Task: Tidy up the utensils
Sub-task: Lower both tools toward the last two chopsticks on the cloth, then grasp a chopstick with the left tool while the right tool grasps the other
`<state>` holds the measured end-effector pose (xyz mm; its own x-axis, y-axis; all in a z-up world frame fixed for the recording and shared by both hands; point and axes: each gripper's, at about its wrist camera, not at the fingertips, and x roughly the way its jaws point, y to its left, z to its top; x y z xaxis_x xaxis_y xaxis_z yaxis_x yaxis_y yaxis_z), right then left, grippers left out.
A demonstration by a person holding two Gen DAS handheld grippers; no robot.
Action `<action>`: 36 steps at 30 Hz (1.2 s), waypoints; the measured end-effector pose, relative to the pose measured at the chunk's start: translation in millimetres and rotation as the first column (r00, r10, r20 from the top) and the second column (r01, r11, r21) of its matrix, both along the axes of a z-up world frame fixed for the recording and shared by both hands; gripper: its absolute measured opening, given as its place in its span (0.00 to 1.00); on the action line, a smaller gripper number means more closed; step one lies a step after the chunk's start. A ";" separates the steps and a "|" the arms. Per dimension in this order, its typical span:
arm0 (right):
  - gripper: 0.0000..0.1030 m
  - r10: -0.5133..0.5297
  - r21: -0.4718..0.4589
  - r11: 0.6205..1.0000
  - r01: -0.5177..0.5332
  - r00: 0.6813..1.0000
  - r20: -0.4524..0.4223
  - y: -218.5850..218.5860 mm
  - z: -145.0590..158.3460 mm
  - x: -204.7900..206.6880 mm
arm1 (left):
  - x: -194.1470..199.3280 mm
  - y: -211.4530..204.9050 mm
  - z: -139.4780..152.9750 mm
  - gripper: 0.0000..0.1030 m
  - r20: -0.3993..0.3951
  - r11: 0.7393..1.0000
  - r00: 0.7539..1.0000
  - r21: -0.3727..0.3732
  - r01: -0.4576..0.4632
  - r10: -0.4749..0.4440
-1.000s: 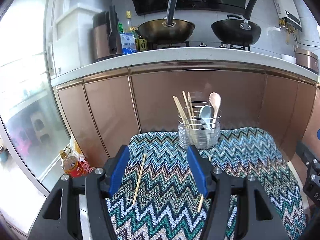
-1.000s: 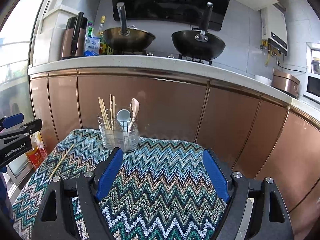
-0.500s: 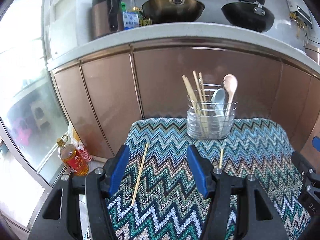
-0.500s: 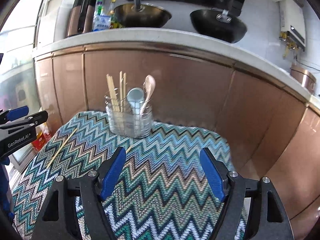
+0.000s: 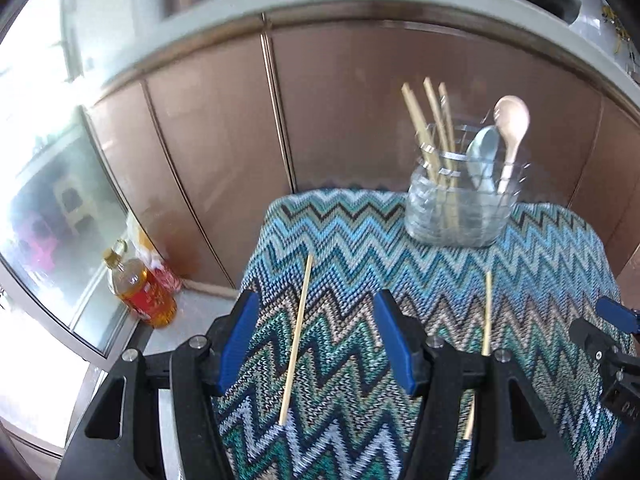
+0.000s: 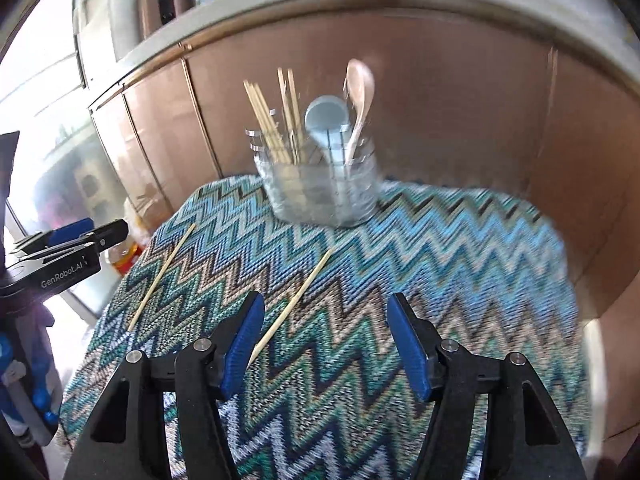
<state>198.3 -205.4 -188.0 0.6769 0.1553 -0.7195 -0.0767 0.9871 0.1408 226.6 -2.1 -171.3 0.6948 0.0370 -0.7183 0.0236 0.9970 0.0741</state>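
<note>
Two loose wooden chopsticks lie on the zigzag cloth (image 5: pixel 540 280). The left chopstick (image 5: pixel 296 340) shows between my left gripper's (image 5: pixel 320 336) open fingers, down on the cloth with no pad touching it. The second chopstick (image 6: pixel 296 300) lies just ahead of my right gripper (image 6: pixel 326 340), its near end beside the left blue pad. The right jaws are closing, with nothing pressed between them. A clear holder (image 6: pixel 320 192) at the cloth's far edge holds several chopsticks, a pale blue spoon and a pink spoon. That holder (image 5: pixel 460 212) stands right of centre in the left wrist view.
Copper cabinet fronts (image 5: pixel 340 112) rise right behind the cloth-covered table, under a white counter. An oil bottle (image 5: pixel 140 292) stands on the floor left of the table, by a glass door. My left gripper (image 6: pixel 64 248) shows at the left edge of the right wrist view.
Both grippers have come down and forward over the cloth and tipped further downward. The right jaws have narrowed. The chopsticks and holder have stayed put.
</note>
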 end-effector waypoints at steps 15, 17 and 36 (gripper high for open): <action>0.24 0.018 0.190 0.981 0.033 0.966 -0.260 0.0 -55.2 111.3 | 107.2 46.5 -47.0 0.55 -0.374 0.968 0.915 -0.245 0.059 -0.151; 0.23 0.016 0.179 0.983 0.035 0.960 -0.279 4.4 -59.2 118.7 | 112.0 46.1 -49.8 0.55 -0.391 0.968 0.905 -0.239 0.074 -0.166; 0.20 0.028 0.172 0.984 0.041 0.924 -0.381 22.2 -85.4 150.2 | 151.1 52.1 -105.9 0.19 -0.529 0.970 0.826 -0.228 0.079 -0.192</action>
<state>348.5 -183.2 -273.4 0.3591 0.2976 -0.8846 0.0229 0.9447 0.3271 377.7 50.0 -277.2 0.1765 -0.2029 -0.9631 0.1400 0.9737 -0.1795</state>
